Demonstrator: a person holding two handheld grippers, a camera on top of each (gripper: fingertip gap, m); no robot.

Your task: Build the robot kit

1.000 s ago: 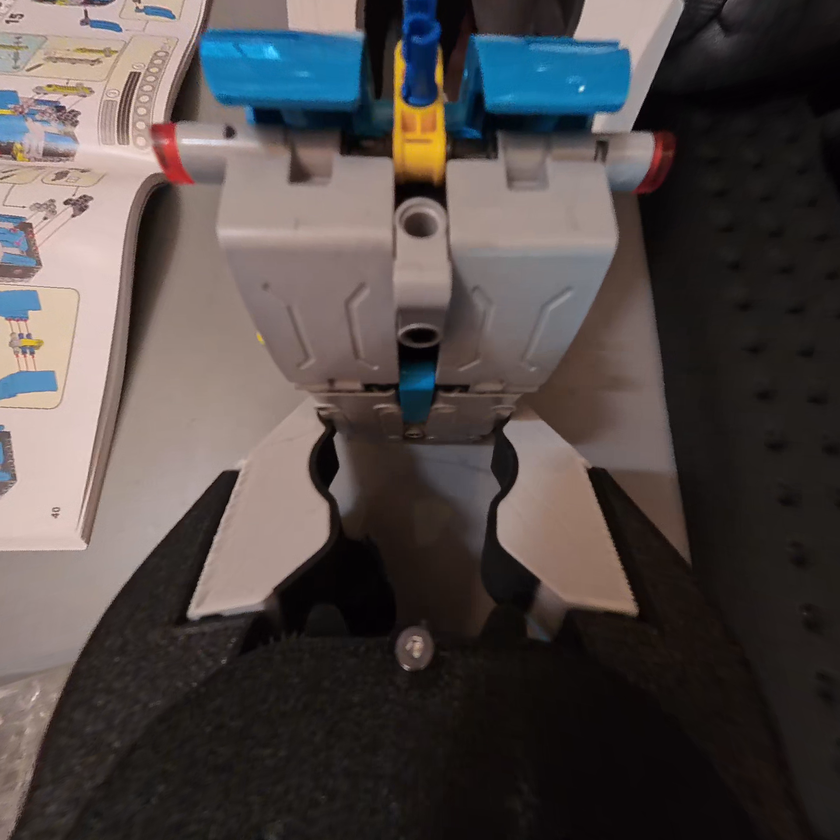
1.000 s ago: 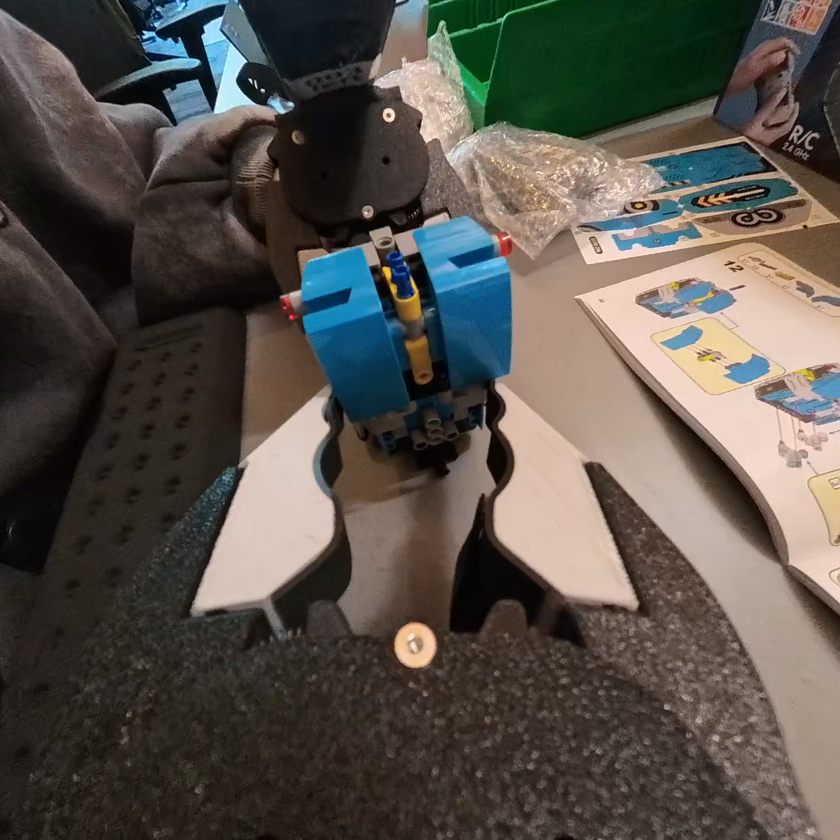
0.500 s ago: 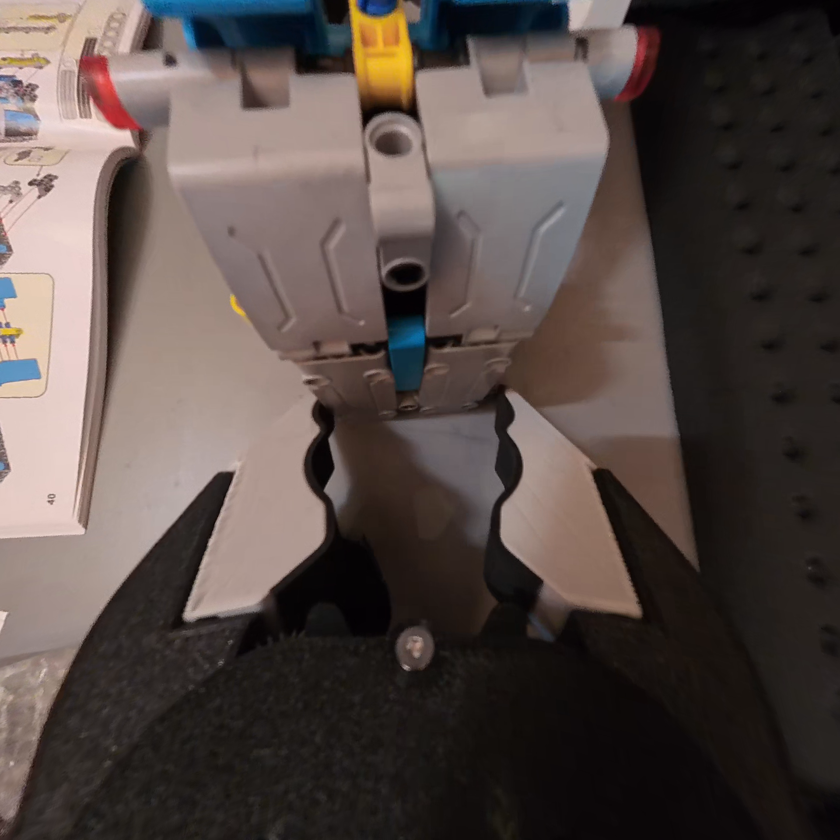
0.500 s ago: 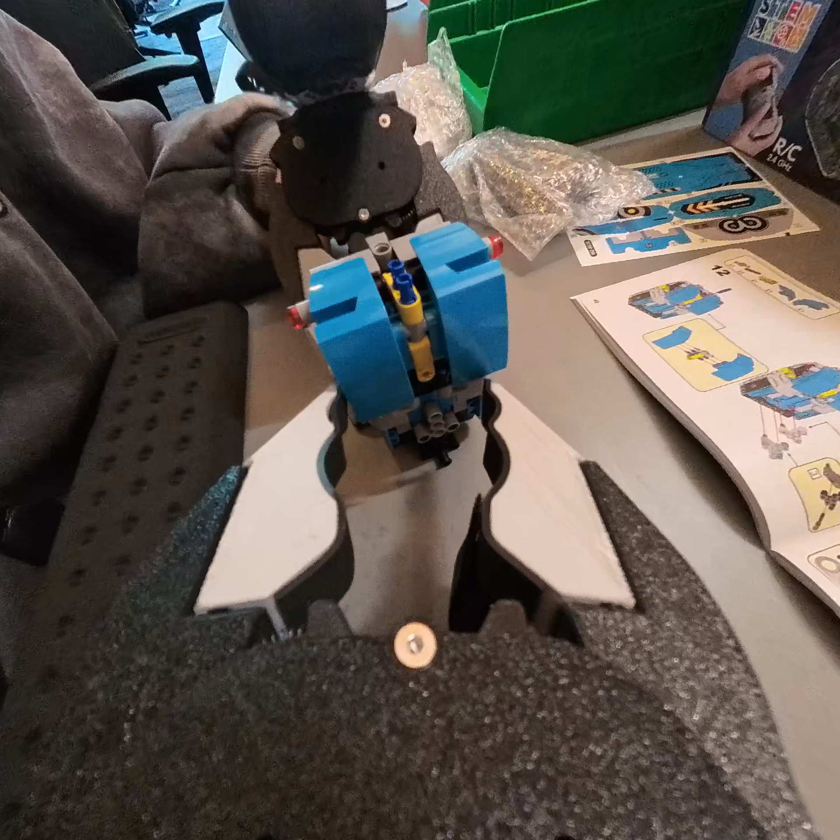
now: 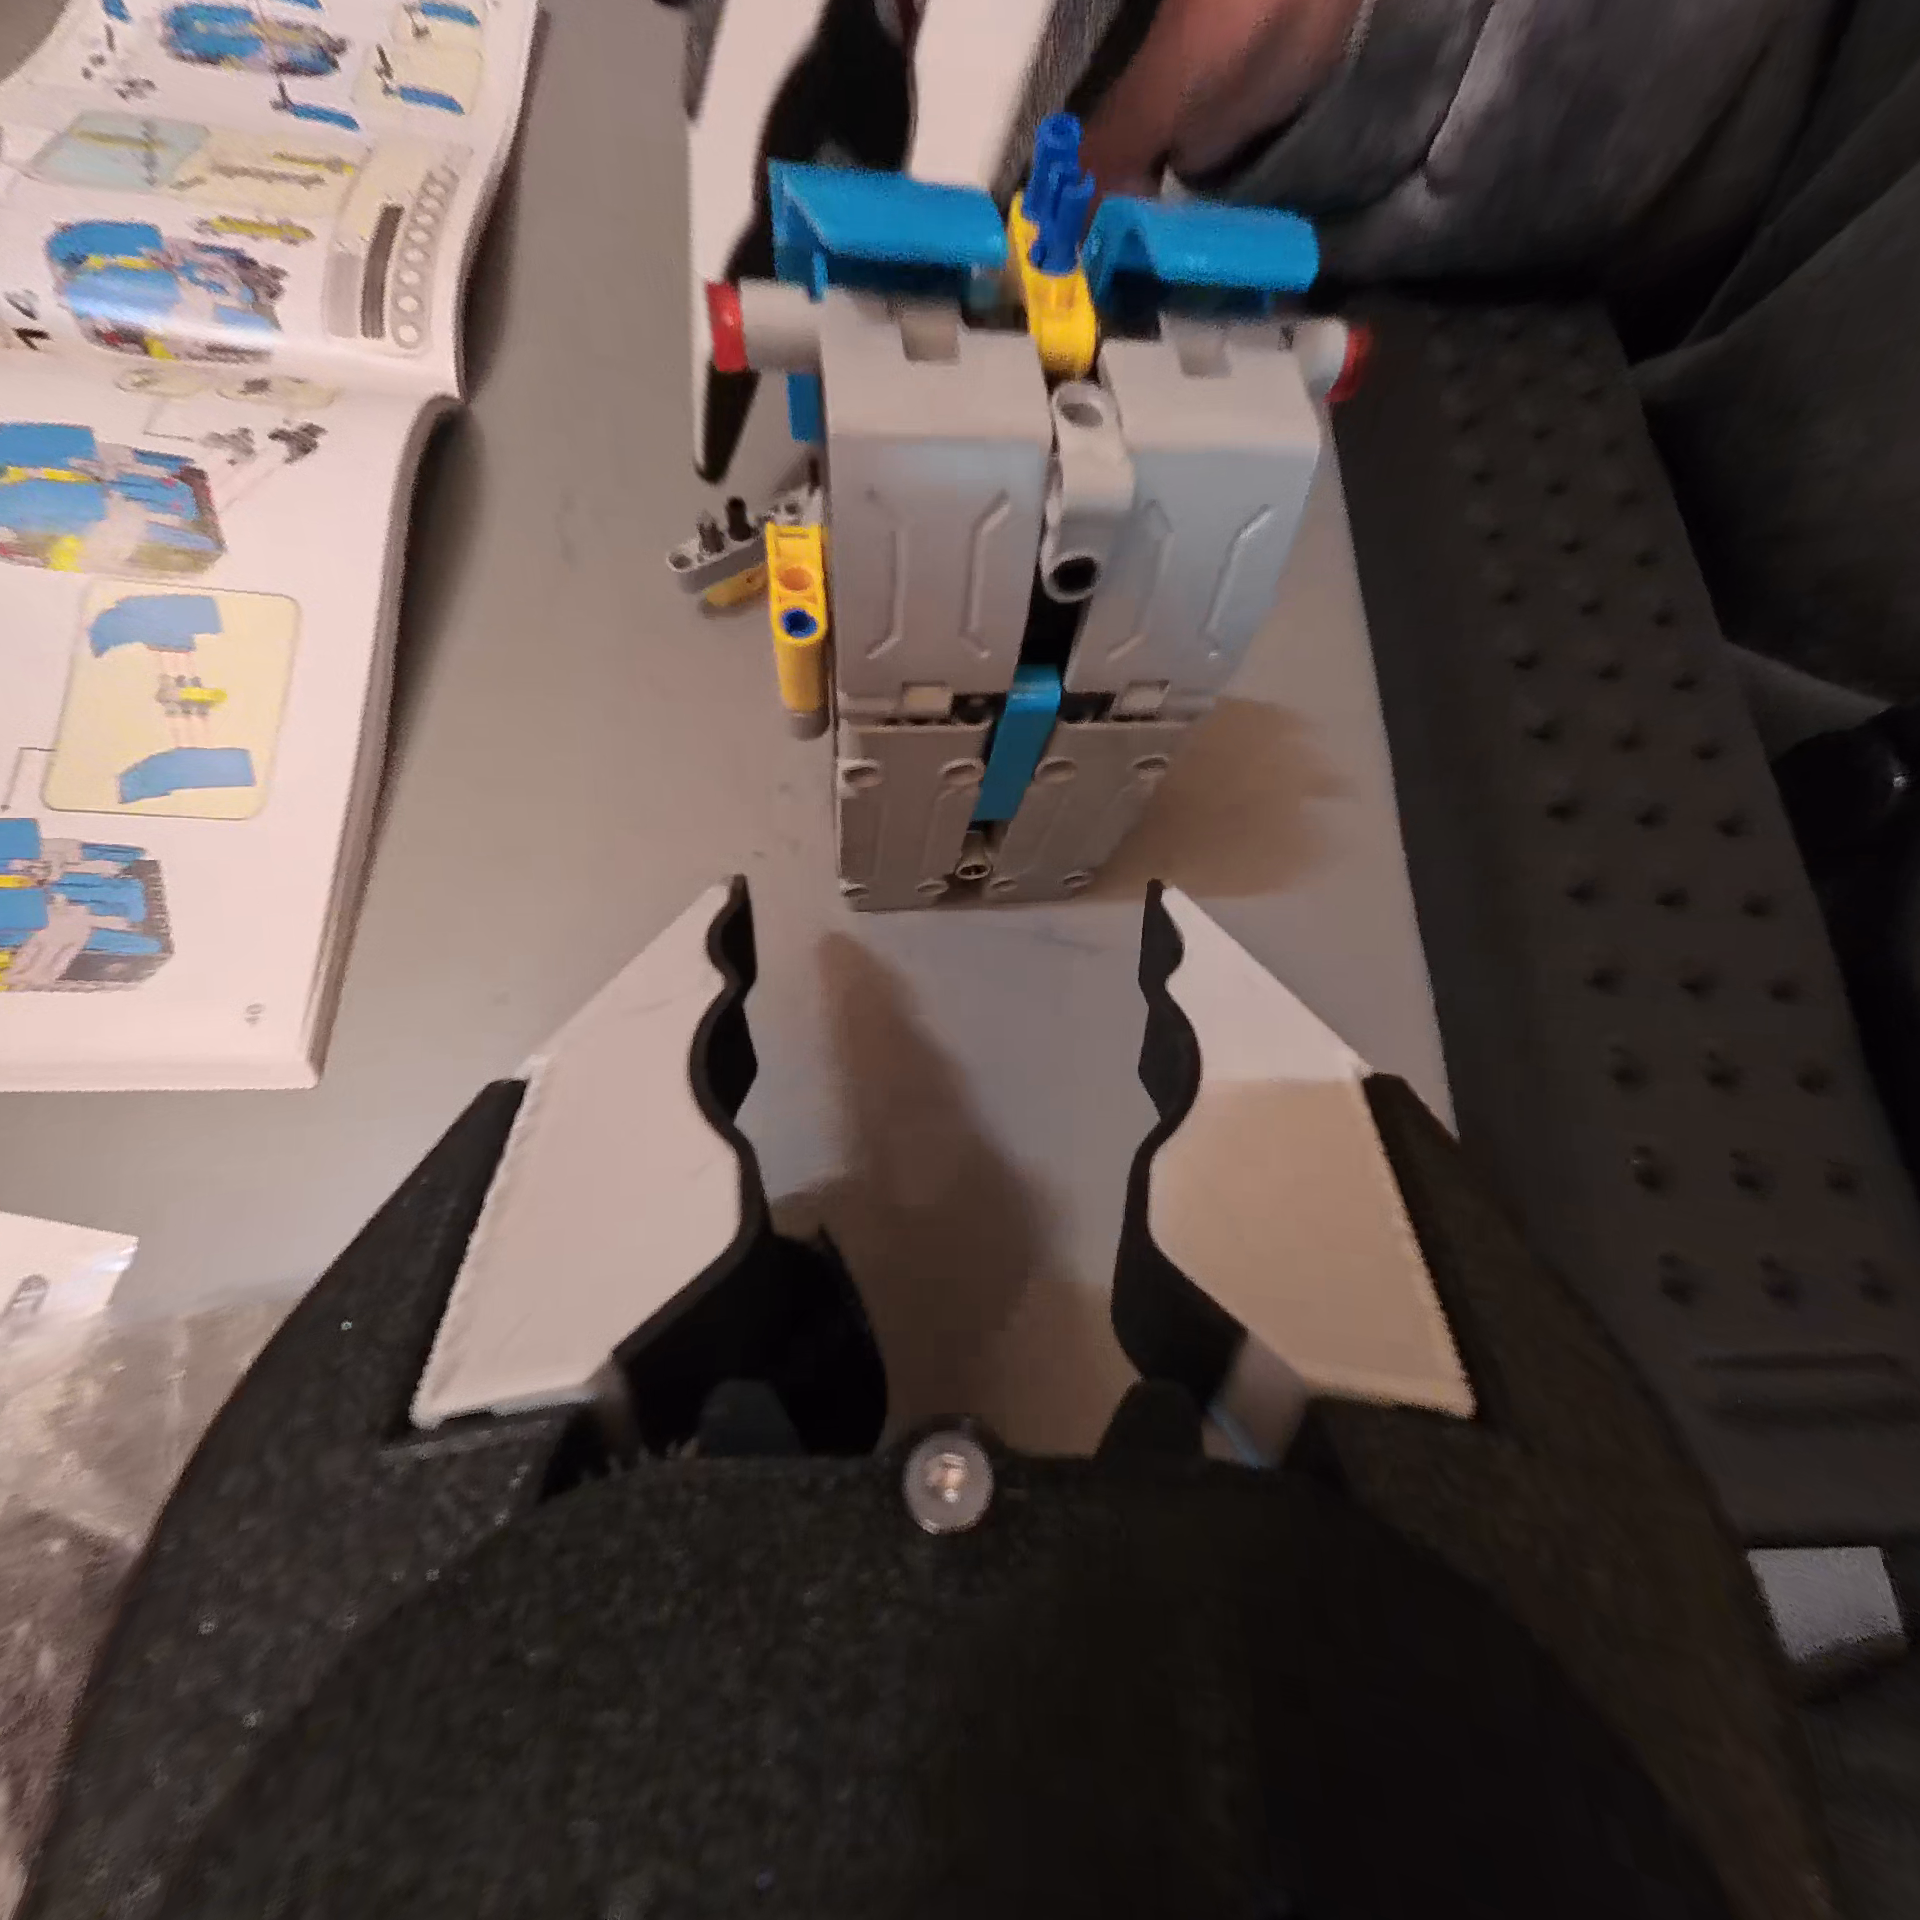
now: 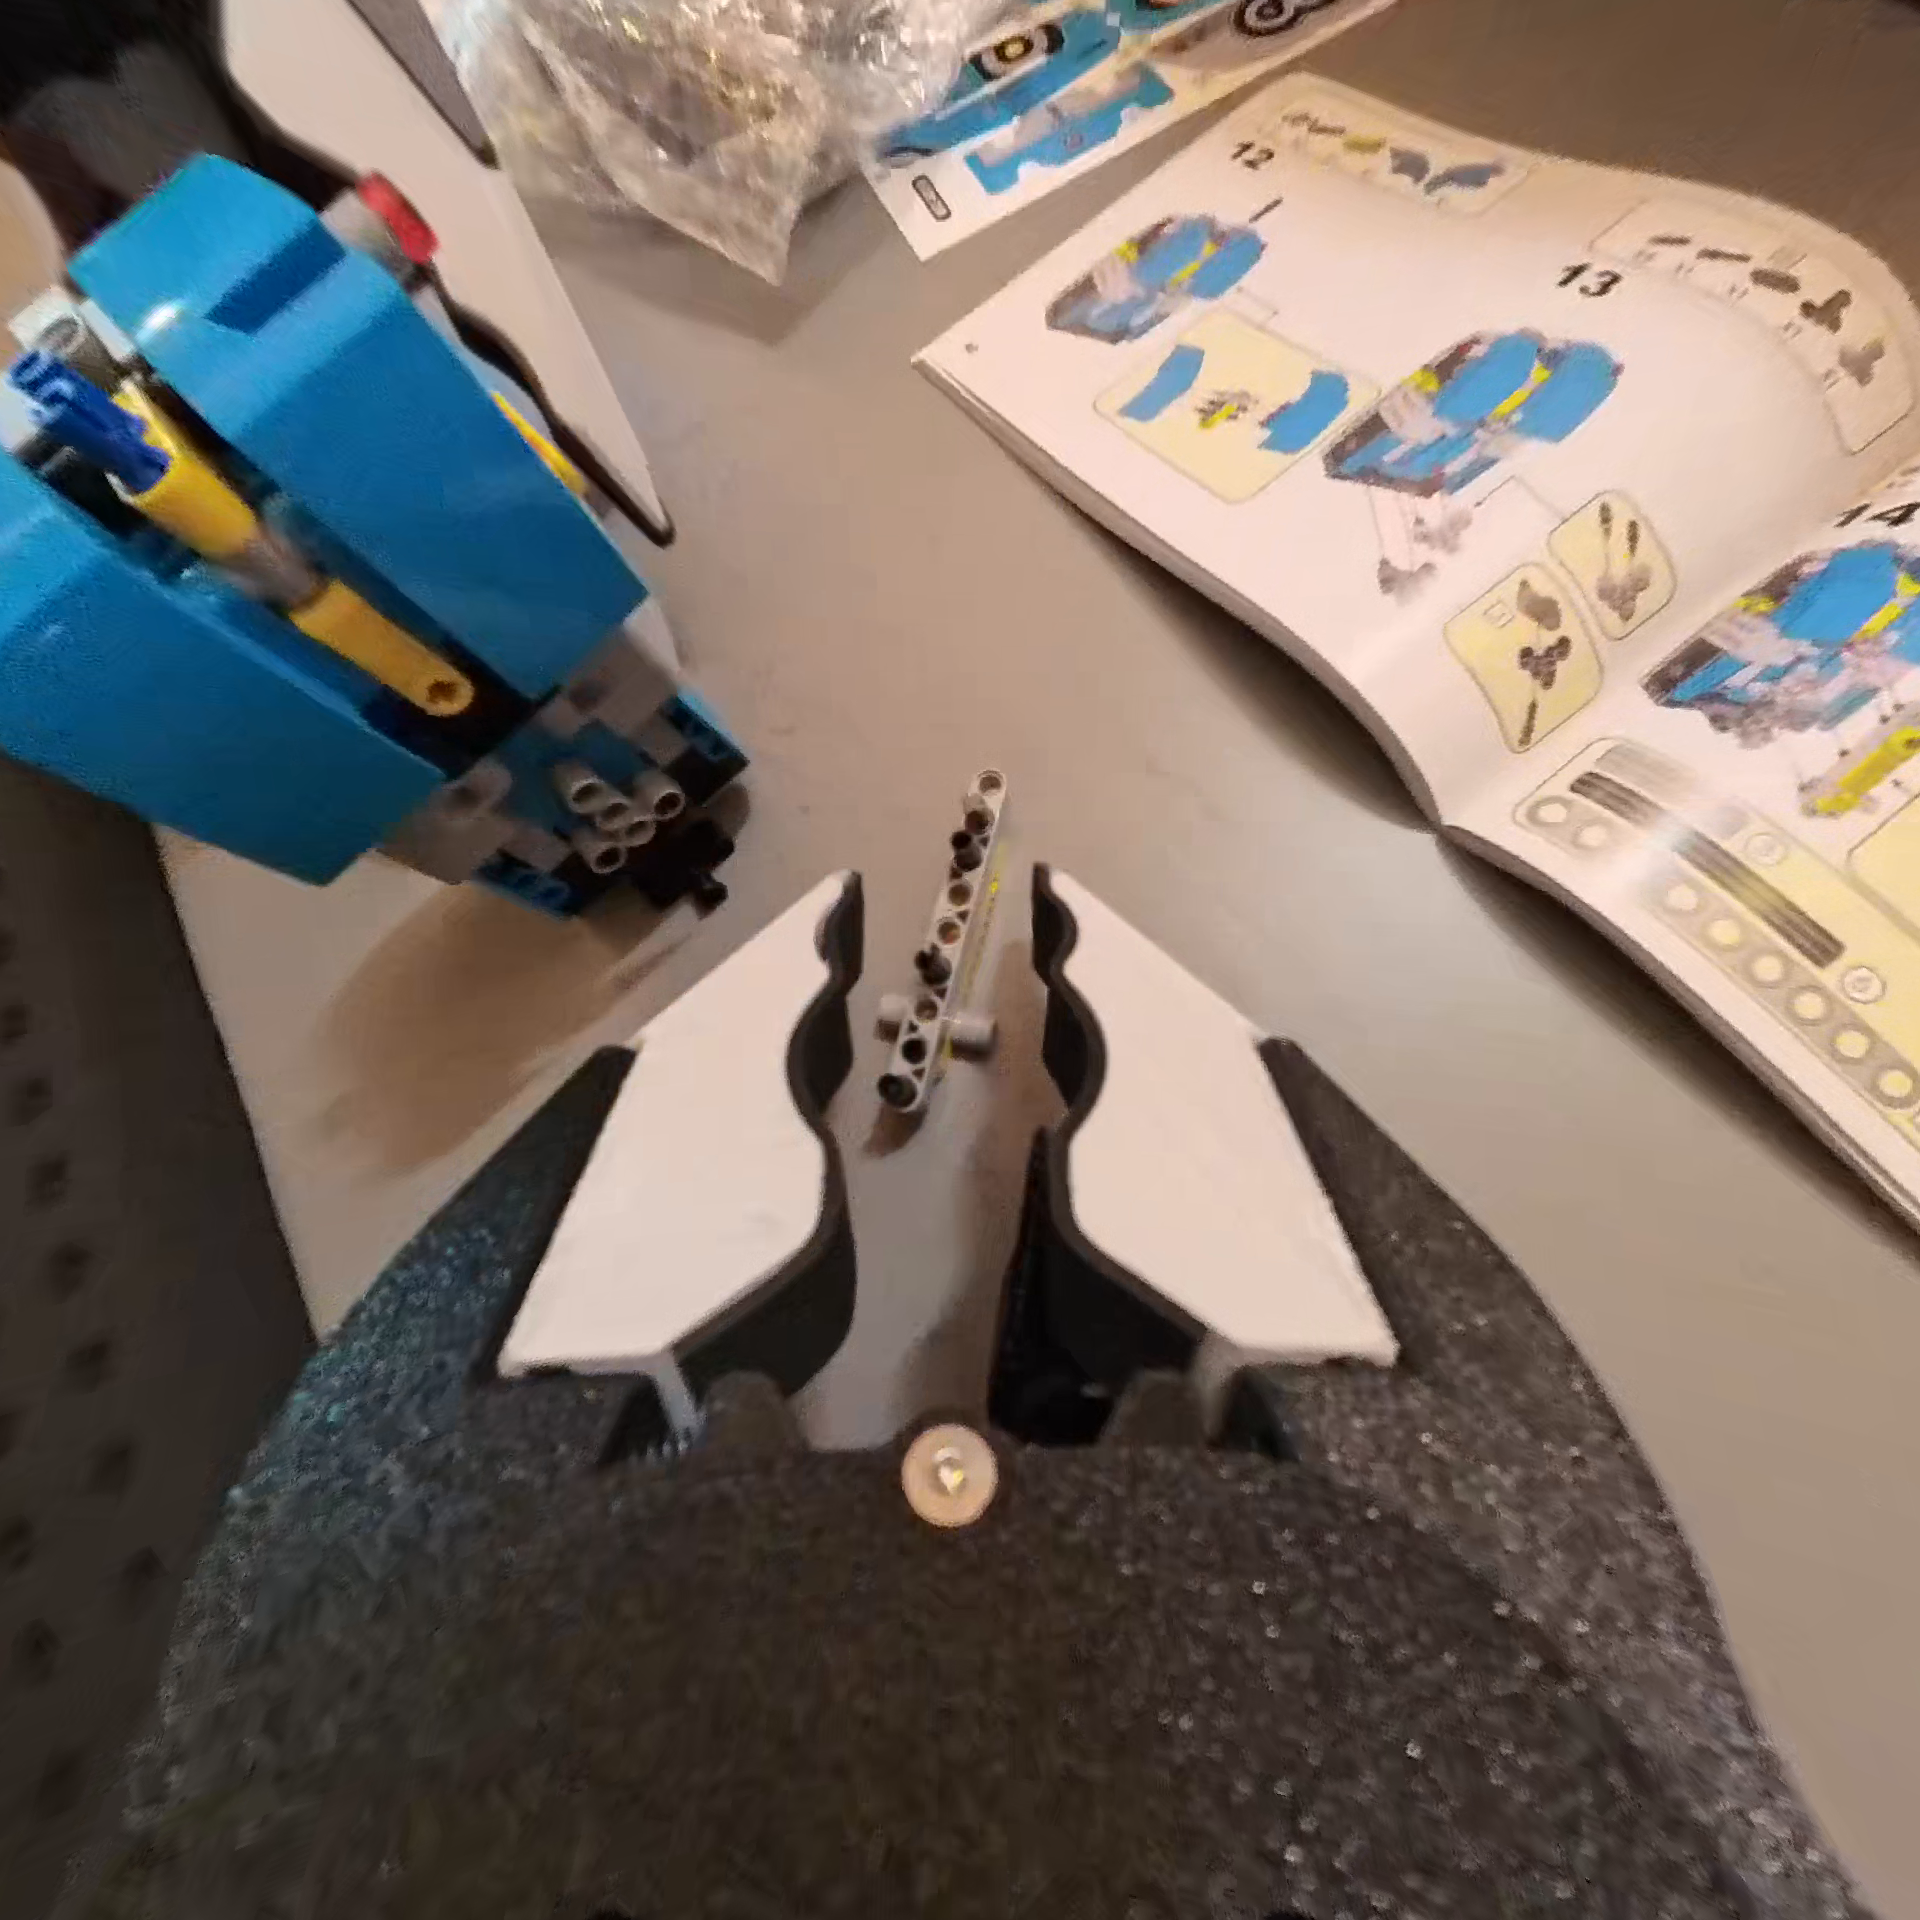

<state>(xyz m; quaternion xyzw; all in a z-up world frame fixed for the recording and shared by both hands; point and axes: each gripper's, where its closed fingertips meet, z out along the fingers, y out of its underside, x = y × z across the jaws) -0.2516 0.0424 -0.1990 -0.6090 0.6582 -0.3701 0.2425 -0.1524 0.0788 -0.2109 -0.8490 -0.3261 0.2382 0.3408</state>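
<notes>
While the left tool (image 5: 943, 904) gapes empty (beside the model (image 5: 1049, 582)), the right tool (image 6: 948, 894) straddles a beam (image 6: 951, 940).

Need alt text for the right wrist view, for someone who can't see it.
The right hand-held gripper is open on either side of a thin grey holed beam lying on the grey table, without touching it. A blue, grey and yellow brick model sits to its left; an open instruction booklet lies to its right.
</notes>
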